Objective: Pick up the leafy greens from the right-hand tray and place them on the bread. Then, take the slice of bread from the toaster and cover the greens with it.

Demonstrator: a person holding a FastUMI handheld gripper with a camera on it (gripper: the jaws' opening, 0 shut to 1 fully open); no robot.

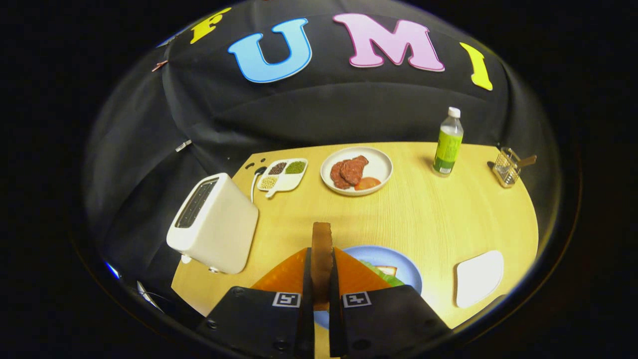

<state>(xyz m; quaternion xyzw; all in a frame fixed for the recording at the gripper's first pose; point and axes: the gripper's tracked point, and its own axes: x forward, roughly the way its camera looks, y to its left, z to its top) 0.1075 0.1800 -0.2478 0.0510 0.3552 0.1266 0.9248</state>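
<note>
My gripper (pixel 321 271) is shut on a slice of toasted bread (pixel 321 249), held on edge between both fingers with its brown crust sticking up ahead of them. Just beyond and under the fingers lies a blue plate (pixel 406 271) with leafy greens (pixel 386 276) on a slice of bread (pixel 388 269); the fingers hide most of it. The white toaster (pixel 214 224) stands to the left of the fingers, its slots dark. An empty white tray (pixel 479 277) lies to the right of the blue plate.
A white round plate (pixel 381 164) with meat slices and a tomato slice sits further back. Left of it is a divided dish of beans (pixel 282 174). A green bottle (pixel 447 143) and a small wire basket (pixel 507 167) stand at the far right of the wooden table (pixel 448 214).
</note>
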